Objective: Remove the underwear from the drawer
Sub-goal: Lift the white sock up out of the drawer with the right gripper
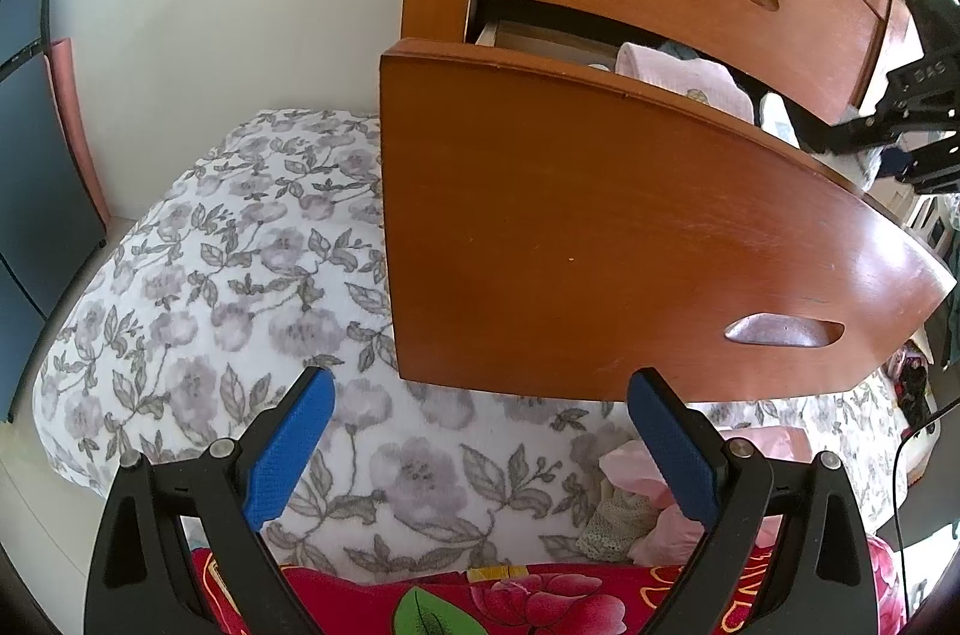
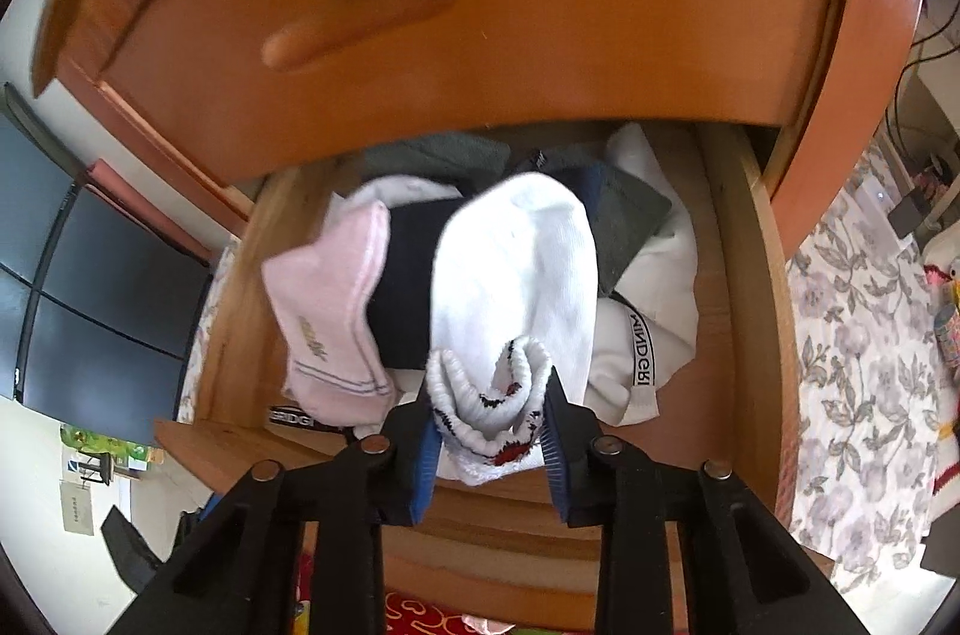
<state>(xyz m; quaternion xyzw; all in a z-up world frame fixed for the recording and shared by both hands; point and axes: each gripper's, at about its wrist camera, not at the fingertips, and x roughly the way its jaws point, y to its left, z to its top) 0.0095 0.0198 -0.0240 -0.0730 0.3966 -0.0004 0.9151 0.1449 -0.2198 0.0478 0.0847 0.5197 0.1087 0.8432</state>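
Blue-padded fingers [image 2: 555,431] of the right gripper [image 2: 489,431] pinch the rolled cuff of a white sock [image 2: 516,275], its trim marked in red and black, above the open drawer [image 2: 759,287] of a wooden chest. The sock's body drapes away from the pads over the folded garments packed below: a pink sock [image 2: 333,311] at its left, a dark navy piece [image 2: 405,287] under it, and white underwear [image 2: 648,335] with a lettered black waistband lying at its right inside the drawer. A grey folded garment [image 2: 630,227] sits further back, under the closed upper drawer [image 2: 420,17] with its recessed handle.

The left gripper [image 1: 480,446] hangs with its blue pads [image 1: 291,449] spread wide and nothing between them, just below the pulled-out drawer front [image 1: 600,227]. Beneath it lies a quilt [image 1: 240,275] printed with grey flowers and leaves, and nearer the camera a red floral cloth [image 1: 540,599]. Pink garments [image 1: 636,473] and a piece of cream lace [image 1: 618,521] rest on the quilt beside the right-hand pad. Seen from this side, a pink folded item [image 1: 684,80] peeks over the drawer's top edge, and the right gripper's black frame [image 1: 900,125] reaches in at the far right. A pale wall [image 1: 240,5] stands behind the chest.
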